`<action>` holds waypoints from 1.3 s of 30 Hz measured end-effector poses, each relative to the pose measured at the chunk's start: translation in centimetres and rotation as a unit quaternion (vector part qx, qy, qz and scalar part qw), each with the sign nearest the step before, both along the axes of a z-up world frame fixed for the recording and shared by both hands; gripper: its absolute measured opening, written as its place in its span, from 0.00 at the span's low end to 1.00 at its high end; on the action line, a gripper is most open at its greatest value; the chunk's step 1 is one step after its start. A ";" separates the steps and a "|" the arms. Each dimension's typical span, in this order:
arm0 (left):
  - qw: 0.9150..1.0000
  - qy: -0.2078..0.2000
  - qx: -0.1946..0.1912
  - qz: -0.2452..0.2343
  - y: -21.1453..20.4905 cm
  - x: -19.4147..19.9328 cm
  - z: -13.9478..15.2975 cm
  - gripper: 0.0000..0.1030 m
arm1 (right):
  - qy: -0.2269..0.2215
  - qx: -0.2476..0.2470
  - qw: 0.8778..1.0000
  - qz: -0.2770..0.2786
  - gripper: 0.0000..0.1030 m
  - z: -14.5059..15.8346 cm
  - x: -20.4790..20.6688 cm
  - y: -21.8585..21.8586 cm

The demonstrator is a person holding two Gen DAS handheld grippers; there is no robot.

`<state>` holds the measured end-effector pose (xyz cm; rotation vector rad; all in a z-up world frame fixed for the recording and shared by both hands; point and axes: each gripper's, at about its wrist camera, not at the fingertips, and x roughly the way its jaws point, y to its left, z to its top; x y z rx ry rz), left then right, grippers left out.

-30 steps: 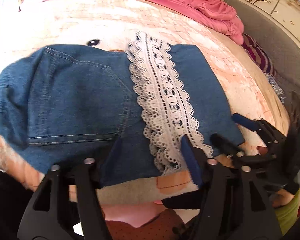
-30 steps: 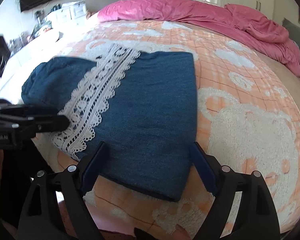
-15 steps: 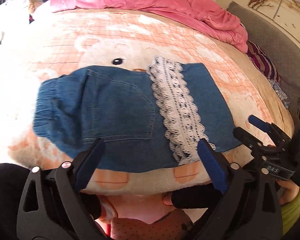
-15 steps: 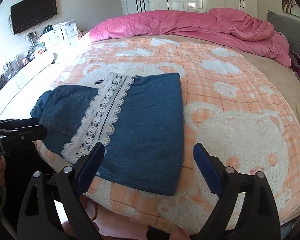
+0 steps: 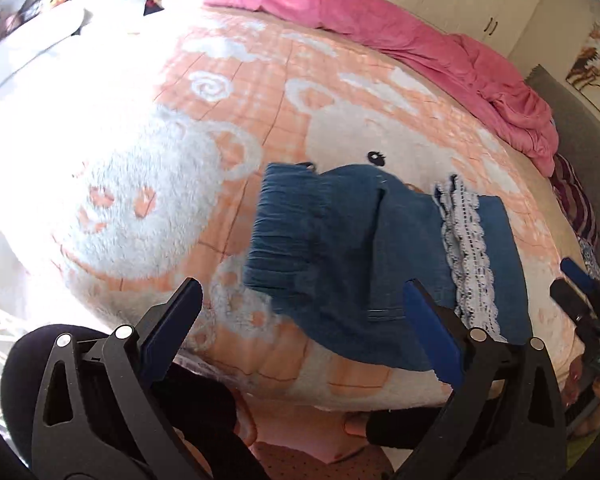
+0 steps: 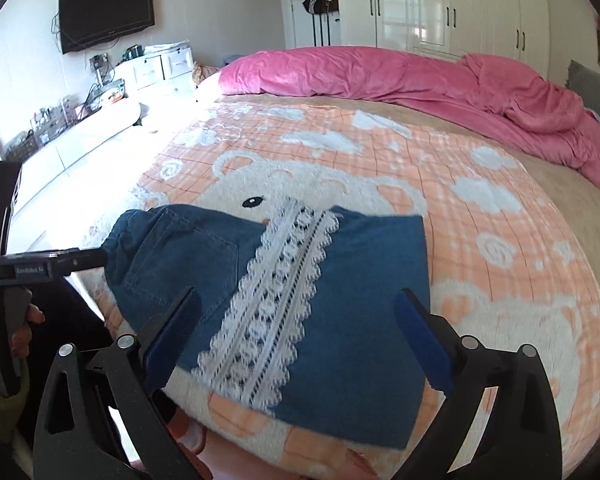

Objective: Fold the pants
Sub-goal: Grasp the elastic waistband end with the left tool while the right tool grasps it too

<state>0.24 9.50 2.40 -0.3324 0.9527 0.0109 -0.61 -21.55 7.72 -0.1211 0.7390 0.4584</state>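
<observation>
The folded blue denim pants (image 5: 340, 248) with a white lace strip (image 5: 470, 248) lie flat near the front edge of the bed. My left gripper (image 5: 300, 286) hovers above their elastic waist end; its jaws are opening and nothing is between them. In the right wrist view the pants (image 6: 372, 280) and lace (image 6: 284, 292) lie just ahead of my right gripper (image 6: 298, 294), whose jaws are also opening, empty, clear above the cloth. Each gripper shows at the edge of the other's view: the right one (image 5: 580, 284), the left one (image 6: 48, 264).
The pants rest on an orange fleece blanket with white bears (image 6: 500, 240). A crumpled pink duvet (image 6: 420, 76) lies across the far side of the bed. White wardrobes (image 6: 460, 8) and a wall TV (image 6: 106, 14) stand behind. The person's dark-clad legs (image 5: 196, 400) are at the bed's front edge.
Both grippers have drawn back and up from the pants with jaws widening. The left one swung leftward, so the pants now sit toward the right of its view.
</observation>
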 end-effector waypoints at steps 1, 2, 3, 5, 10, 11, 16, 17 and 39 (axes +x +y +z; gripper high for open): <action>1.000 0.005 -0.005 0.001 0.3 0.2 -0.4 0.91 | 0.000 -0.003 1.000 0.007 0.94 0.2 0.7 0.6; 1.000 0.012 -0.012 0.002 0.5 0.4 -1.0 0.91 | 0.001 -0.008 1.000 0.009 0.94 0.3 1.1 1.1; 1.000 0.017 -0.019 0.000 0.7 0.7 -1.4 0.91 | 0.002 -0.016 1.000 0.014 0.94 0.4 1.9 1.8; 0.999 0.026 -0.023 -0.002 0.7 1.2 -2.4 0.91 | 0.005 -0.021 0.999 0.025 0.94 0.4 3.1 2.8; 0.996 0.039 -0.077 -0.009 0.7 2.6 -4.4 0.91 | 0.061 0.011 0.995 0.079 0.94 -0.3 6.2 6.2; 0.996 0.036 -0.079 -0.007 0.5 2.7 -4.5 0.91 | 0.069 0.015 0.993 0.090 0.94 -0.4 6.7 7.2; 0.995 0.026 -0.094 -0.021 0.1 2.9 -4.6 0.84 | 0.103 0.011 0.981 0.162 0.94 -1.0 8.2 12.6; 0.995 0.025 -0.097 -0.019 0.2 2.9 -4.6 0.79 | 0.115 0.004 0.978 0.174 0.94 -1.3 8.6 13.9; 0.980 0.001 -0.198 0.012 2.7 1.8 -5.0 0.58 | 0.229 0.070 0.924 0.297 0.31 -5.4 11.3 20.1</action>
